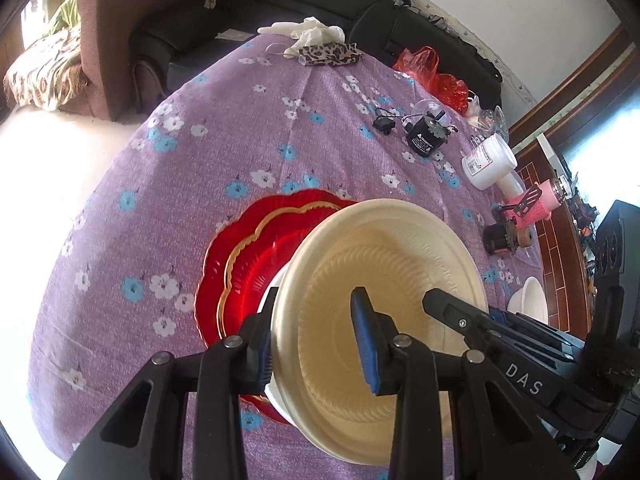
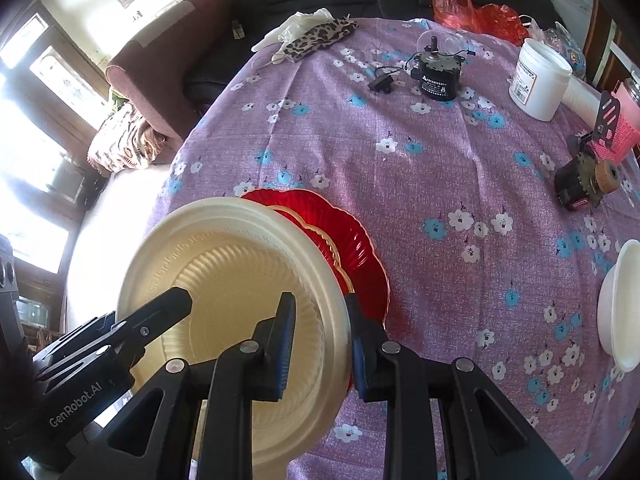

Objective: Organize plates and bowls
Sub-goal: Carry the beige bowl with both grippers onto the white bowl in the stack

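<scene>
A cream foam bowl is held just above red scalloped plates with gold rims stacked on the purple flowered tablecloth. My left gripper straddles the bowl's left rim, one finger inside and one outside. My right gripper straddles the rim of the same bowl on its right side, over the red plates. A second white bowl lies at the table's right edge, also in the left wrist view.
Far side of the table: a white jar, a black motor, another motor with a gear, a pink object, a red plastic bag, gloves and a leopard pouch. A sofa stands behind.
</scene>
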The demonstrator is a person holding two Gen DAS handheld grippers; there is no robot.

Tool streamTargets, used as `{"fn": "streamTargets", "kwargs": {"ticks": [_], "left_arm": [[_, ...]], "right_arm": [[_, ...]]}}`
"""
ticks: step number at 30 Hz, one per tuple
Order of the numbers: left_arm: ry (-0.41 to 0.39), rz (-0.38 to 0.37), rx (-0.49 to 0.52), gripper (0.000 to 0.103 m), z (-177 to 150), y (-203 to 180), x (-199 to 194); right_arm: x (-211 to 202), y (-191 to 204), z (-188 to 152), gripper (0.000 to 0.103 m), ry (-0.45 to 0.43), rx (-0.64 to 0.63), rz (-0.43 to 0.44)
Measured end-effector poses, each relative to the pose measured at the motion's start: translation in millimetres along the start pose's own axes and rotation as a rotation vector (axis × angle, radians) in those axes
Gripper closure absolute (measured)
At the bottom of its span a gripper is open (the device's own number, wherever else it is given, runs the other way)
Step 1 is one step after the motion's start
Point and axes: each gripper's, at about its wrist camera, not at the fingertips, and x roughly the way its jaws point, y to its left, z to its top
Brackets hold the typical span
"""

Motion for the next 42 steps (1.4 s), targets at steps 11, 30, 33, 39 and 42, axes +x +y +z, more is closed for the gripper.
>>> {"fn": "streamTargets", "kwargs": {"ticks": [11,30,33,39,42], "left_arm": [[-0.035,0.064,0.067,0.070,5.3,-2.6,0.7],[-0.035,0.120,0.098,0.070,-2.7,-1.5,3.4],[-0.040,0.126,0.090,0.070,-2.1,0.6,2.0],[-0.045,0.131,0.076,0.069,0.4,4.1,-0.7],[-0.047,0.134,0.074,0.069,0.6,5.0,-2.4]], "right_arm": [[13.6,7.1,2.6,0.077,0.019,-0.013,-0.025],[20.8,7.9,3.2,0.076,0.015,-0.012,-0.026],[21.5,5.9,3.6,0.076,0.014,-0.004,-0.027],[20.3,4.3,3.2,0.076,0.008,0.004,-0.022],[20.0,4.0,2.8,0.076,0.008,0.010,-0.020]]}}
